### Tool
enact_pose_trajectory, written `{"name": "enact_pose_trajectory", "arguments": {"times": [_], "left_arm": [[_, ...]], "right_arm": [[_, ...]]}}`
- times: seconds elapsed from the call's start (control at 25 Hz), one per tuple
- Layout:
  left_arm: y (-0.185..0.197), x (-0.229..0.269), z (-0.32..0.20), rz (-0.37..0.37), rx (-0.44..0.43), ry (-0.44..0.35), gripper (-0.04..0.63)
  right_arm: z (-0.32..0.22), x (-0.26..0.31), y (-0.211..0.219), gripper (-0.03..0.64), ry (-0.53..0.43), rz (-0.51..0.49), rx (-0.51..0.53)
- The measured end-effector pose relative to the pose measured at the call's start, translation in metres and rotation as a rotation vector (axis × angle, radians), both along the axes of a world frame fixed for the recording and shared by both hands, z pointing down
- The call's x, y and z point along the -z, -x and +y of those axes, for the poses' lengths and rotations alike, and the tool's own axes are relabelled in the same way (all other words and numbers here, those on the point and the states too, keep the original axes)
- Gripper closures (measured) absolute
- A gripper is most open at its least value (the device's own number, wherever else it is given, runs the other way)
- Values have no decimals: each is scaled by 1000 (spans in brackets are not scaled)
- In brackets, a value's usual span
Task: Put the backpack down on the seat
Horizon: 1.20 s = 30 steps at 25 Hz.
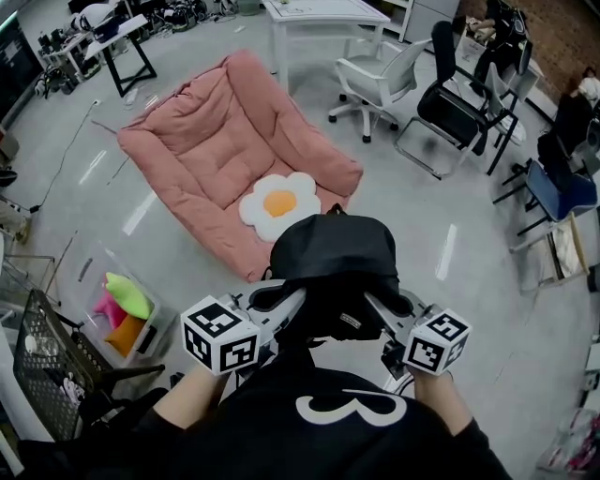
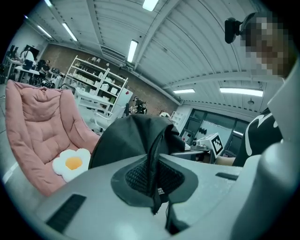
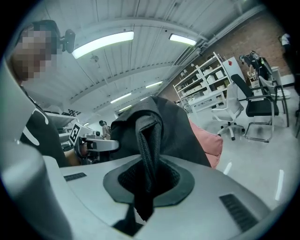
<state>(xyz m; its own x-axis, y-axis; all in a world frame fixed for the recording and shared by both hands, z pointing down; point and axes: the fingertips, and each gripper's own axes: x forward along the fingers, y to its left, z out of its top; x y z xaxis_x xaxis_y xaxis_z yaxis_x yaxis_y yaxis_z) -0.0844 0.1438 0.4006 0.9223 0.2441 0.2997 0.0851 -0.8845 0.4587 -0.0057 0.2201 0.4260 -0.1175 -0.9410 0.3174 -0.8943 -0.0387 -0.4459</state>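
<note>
Floor: pale grey and glossy. Office chairs and a white table stand beyond, and the room's far edges bend and blur too much for me to sort the clutter.
Seat: pink padded lounger lying on that floor, open toward me. From my head view its near corner is covered by the backpack.
Cushion: white fried-egg shape on the seat's lower pad, just beyond the backpack's top.
Backpack: black, held up in the air between both grippers, over the seat's near edge as I see it, not resting on the padding. Its lower half is hidden behind the gripper bodies and my own dark top.
Left gripper: jaws pressed together on a black strap that runs up to the pack. The pad tips are buried under the webbing.
Right gripper: jaws pinching a thicker mesh strap, a folded band of it filling the small gap between them.
Bin: clear, at my left, holding green, pink and orange things I can't identify.
Basket: dark wire, cut off by the frame's left edge.
</note>
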Motion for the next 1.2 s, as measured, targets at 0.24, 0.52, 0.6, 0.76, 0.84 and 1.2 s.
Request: {"name": "enact_pose_trajectory", "arguments": {"times": [0.24,0.52,0.6,0.76,0.84,1.2], "left_arm": [[-46,0,-63,-9,0,20,581],[-87,-10,-142,-18,36,49,581],[-93,-12,-163,-18,47,46,581],[-102,-13,-199,-21,81,32,581],[-106,-13,-214,-22,109,30,581],[-116,-20,-281,-66,312,14,581]], "right_arm": [[-64,1,-48,575,15,-3,-12],[-147,-2,-93,575,46,15,19],[-169,-3,-101,575,48,20,32],[-208,-3,-112,575,40,26,60],[-225,-3,-118,575,35,29,80],[-310,-15,-138,577,19,-15,277]]}}
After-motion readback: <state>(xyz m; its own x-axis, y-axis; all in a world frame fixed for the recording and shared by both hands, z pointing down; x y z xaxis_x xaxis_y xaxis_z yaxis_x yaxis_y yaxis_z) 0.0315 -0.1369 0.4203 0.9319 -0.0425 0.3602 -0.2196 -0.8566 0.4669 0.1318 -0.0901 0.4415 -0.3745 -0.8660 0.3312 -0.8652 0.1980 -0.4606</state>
